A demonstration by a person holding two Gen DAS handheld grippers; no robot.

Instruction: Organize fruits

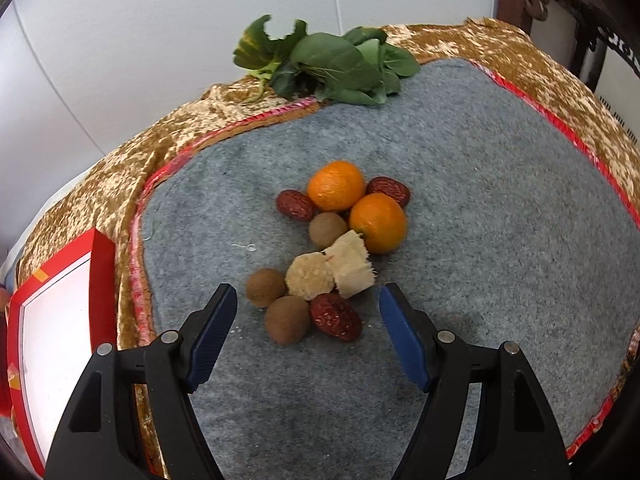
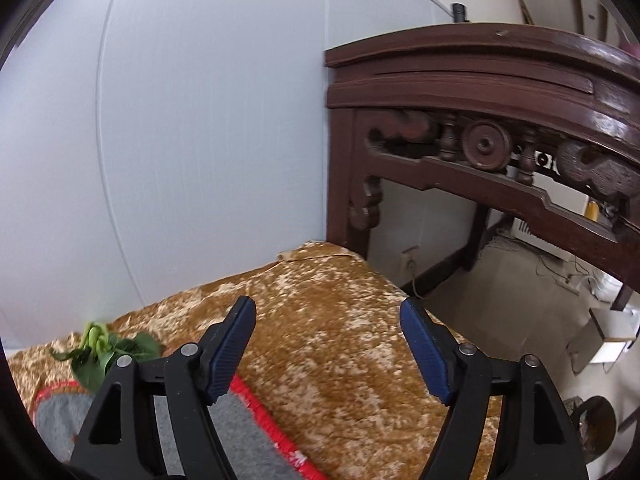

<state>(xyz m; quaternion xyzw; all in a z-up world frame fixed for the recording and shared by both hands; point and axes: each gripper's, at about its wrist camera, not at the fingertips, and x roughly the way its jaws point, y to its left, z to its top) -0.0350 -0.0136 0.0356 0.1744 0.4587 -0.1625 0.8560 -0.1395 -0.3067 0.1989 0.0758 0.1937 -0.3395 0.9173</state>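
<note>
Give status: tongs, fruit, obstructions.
Left tongs open, over fruit pile. Right tongs open, empty, aimed off mat. Nothing blocking; greens at far edge.

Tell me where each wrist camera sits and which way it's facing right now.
Left wrist: on the left gripper, open, looking down at the fruit pile on the grey mat.
Right wrist: on the right gripper, open, looking across the gold cloth toward a wooden table.
Shared: leafy greens, mat, cloth.
</note>
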